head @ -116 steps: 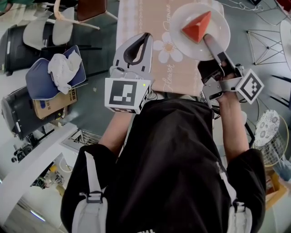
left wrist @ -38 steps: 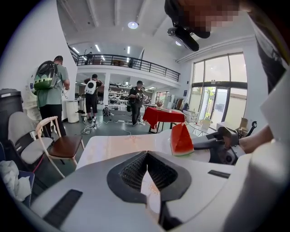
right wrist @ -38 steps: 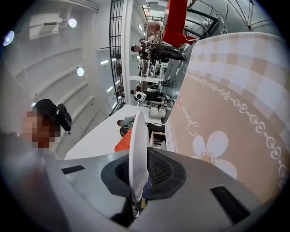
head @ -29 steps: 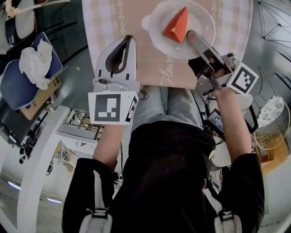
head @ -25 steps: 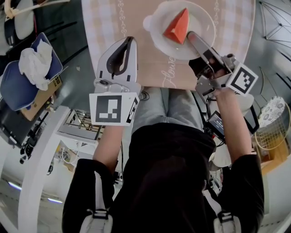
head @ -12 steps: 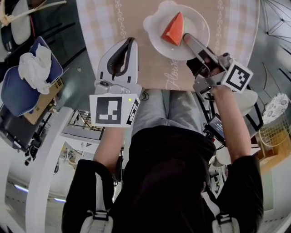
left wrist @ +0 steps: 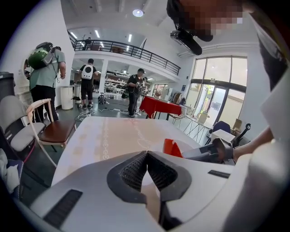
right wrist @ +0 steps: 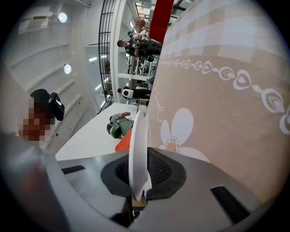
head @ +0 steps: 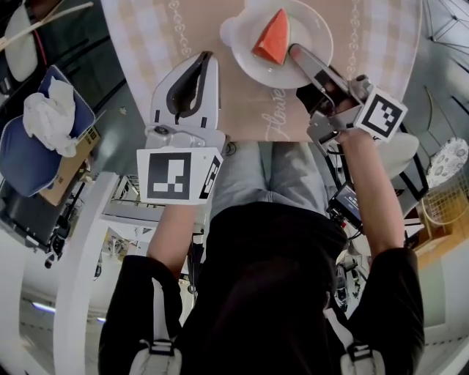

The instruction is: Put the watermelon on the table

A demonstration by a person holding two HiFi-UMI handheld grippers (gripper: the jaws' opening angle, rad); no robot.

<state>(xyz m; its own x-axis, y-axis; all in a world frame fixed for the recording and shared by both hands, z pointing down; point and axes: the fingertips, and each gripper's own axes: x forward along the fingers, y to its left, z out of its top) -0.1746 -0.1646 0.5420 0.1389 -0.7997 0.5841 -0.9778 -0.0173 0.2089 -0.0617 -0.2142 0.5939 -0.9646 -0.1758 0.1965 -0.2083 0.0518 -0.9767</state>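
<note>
there, watermelon (head: pixel 272 38) on plate (head: pixel 311 22)

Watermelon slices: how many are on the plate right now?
1. The watermelon slice lies on the white plate, whose near rim the right gripper clamps. No other shows.

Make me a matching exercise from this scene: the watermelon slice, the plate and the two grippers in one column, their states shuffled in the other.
Column one:
1. watermelon slice
2. plate
3. left gripper
4. right gripper

Column two:
A. fingers shut on nothing
B. white, pinched at its rim
C. fingers shut on the plate's rim
D. red, lying on the plate

Pairs: 1-D, 2-B, 3-A, 4-C.
</note>
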